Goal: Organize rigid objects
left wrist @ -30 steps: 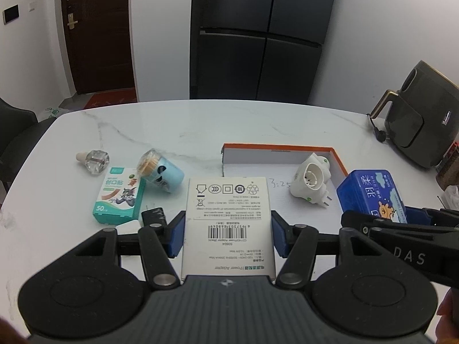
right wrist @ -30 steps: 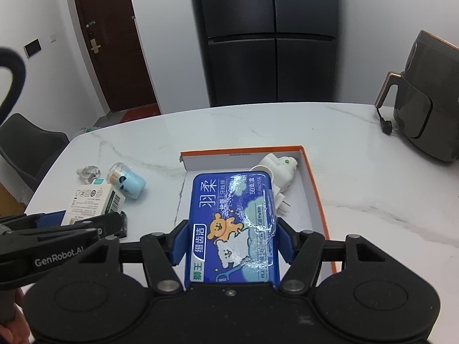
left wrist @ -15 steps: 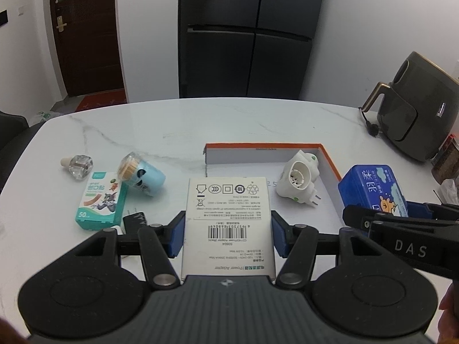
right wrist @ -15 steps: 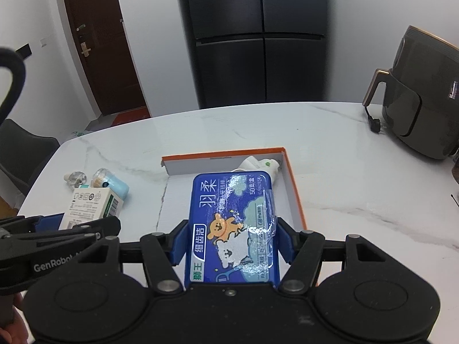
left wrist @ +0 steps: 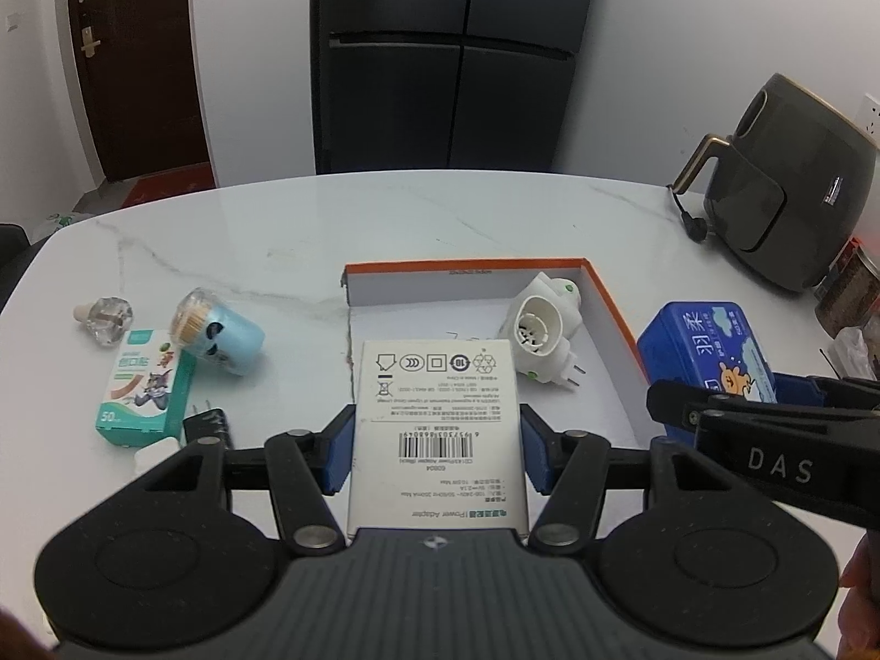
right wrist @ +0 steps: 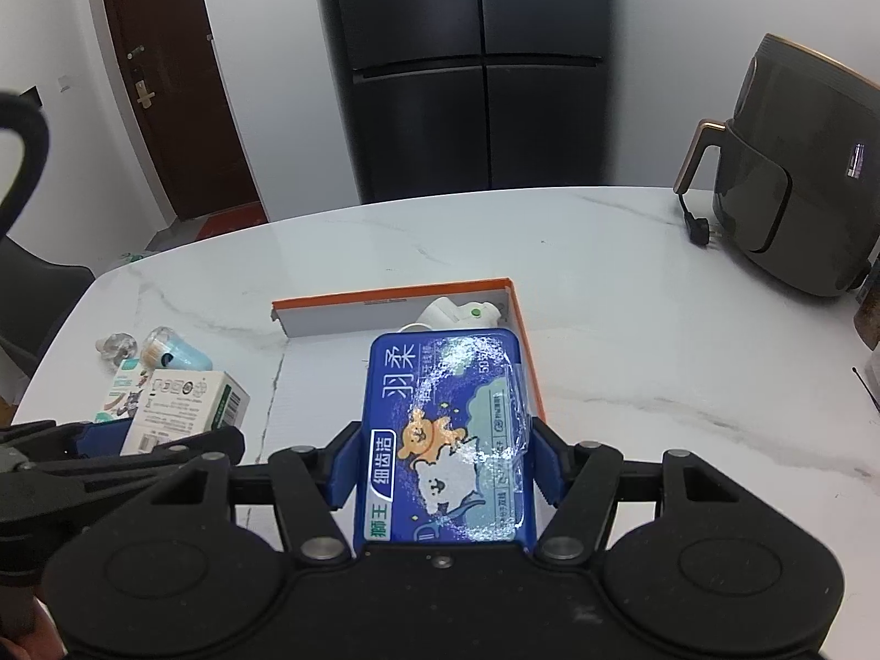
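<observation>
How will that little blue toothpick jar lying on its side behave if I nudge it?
The toothpick jar looks round and lies on its side on the table, so it would probably roll. It looks small and plastic, likely light and stiff. The bandage box touching it might block rolling that way.

fridge (left wrist: 448,60): black, four-door, 12 o'clock, behind table | door (left wrist: 135,55): dark brown, 10 o'clock | air fryer (left wrist: 792,187): dark grey, 2 o'clock on marble table (left wrist: 440,220) | chair (right wrist: 33,297): 9 o'clock

The left gripper (left wrist: 434,454) is angled downward, its blue pads clamped on a box. The right gripper (right wrist: 445,467) is likewise tilted down beside it, its pads pressed on a case.
</observation>
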Demonstrator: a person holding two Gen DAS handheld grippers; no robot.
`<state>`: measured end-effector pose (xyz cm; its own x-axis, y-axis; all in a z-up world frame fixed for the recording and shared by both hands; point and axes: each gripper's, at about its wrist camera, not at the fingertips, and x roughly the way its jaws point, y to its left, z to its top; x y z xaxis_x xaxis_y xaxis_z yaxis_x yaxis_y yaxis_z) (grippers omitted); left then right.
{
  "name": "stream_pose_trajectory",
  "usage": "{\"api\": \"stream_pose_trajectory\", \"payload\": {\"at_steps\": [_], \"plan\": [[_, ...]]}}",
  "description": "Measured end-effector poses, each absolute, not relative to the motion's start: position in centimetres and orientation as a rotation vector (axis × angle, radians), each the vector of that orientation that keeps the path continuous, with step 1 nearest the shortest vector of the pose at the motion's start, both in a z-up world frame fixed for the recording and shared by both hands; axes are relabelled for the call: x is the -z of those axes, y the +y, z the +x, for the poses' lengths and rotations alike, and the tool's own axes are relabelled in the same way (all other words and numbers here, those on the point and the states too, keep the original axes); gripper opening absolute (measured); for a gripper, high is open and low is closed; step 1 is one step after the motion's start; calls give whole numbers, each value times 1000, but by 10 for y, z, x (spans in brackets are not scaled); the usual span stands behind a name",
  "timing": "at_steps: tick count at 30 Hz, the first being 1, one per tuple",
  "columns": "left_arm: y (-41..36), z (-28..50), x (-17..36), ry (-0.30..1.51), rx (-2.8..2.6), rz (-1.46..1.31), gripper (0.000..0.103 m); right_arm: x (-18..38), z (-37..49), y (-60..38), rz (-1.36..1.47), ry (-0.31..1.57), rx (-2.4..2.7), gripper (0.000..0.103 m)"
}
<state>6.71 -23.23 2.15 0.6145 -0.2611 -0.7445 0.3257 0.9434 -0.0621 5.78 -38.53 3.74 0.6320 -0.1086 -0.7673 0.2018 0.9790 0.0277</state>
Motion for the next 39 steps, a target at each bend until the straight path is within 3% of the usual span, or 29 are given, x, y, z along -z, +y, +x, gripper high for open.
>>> {"api": "stream_pose_trajectory", "payload": {"at_steps": [39], "plan": [[-272, 137, 19, 918, 282, 58, 60, -3, 126, -434, 43, 927, 104, 76]]}}
